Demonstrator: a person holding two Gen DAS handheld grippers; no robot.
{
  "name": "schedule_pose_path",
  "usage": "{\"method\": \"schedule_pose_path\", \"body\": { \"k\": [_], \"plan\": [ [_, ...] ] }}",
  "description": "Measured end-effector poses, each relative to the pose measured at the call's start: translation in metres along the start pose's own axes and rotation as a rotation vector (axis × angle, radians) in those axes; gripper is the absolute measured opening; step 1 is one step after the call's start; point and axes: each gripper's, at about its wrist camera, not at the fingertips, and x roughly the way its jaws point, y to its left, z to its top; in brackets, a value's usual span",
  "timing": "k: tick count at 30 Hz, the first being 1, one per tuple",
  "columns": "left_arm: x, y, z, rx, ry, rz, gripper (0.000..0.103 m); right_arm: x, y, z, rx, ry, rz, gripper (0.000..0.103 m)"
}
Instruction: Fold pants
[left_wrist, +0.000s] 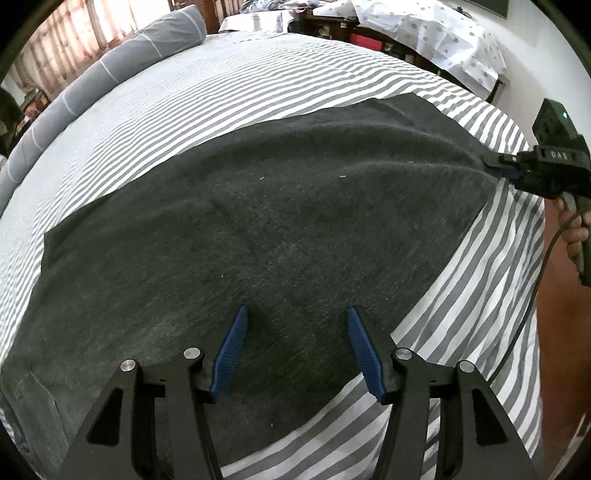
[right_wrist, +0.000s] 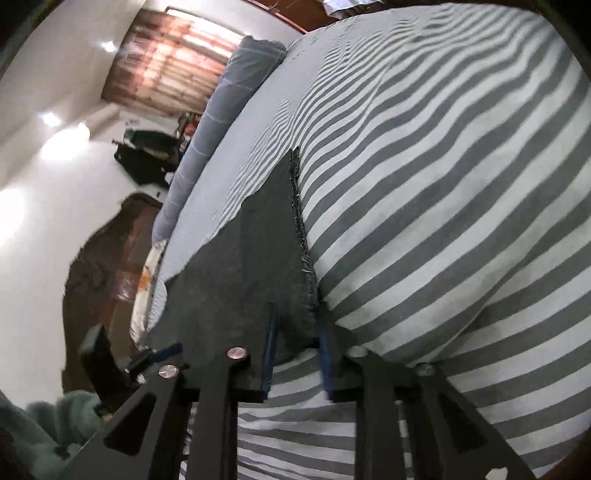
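Observation:
Dark grey pants (left_wrist: 258, 206) lie spread flat on the grey-and-white striped bed (left_wrist: 258, 85). My left gripper (left_wrist: 297, 321) is open, its blue pads just above the near part of the fabric, holding nothing. My right gripper (left_wrist: 496, 168) pinches the right corner of the pants, and folds in the cloth run toward it. In the right wrist view the right gripper (right_wrist: 295, 325) is shut on the frayed corner edge of the pants (right_wrist: 266, 236), held a little above the striped bed (right_wrist: 443, 184). The left gripper (right_wrist: 162, 350) shows at the lower left there.
A long grey bolster pillow (left_wrist: 122, 62) lies along the bed's far left side. A patterned white sheet (left_wrist: 436, 33) covers furniture behind the bed. The bed's edge runs along the lower right, with the cable (left_wrist: 532, 295) of the right gripper hanging beside it.

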Motion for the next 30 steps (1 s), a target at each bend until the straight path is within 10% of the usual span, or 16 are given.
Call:
{"method": "schedule_pose_path", "body": {
  "k": [8,15,30],
  "plan": [
    [0.002,0.003,-0.005,0.001,-0.026,-0.011,0.062,-0.017,0.031,-0.004,0.073,-0.139,-0.018,0.008],
    [-0.040,0.063,-0.022,-0.243,-0.047,-0.179,0.070,-0.015,0.109,0.010,-0.011,-0.145,-0.011,0.008],
    [-0.134,0.232,-0.143,-0.630,-0.138,-0.117,0.073,0.161,0.296,-0.043,-0.308,0.178,0.025,0.008]
  ]
}}
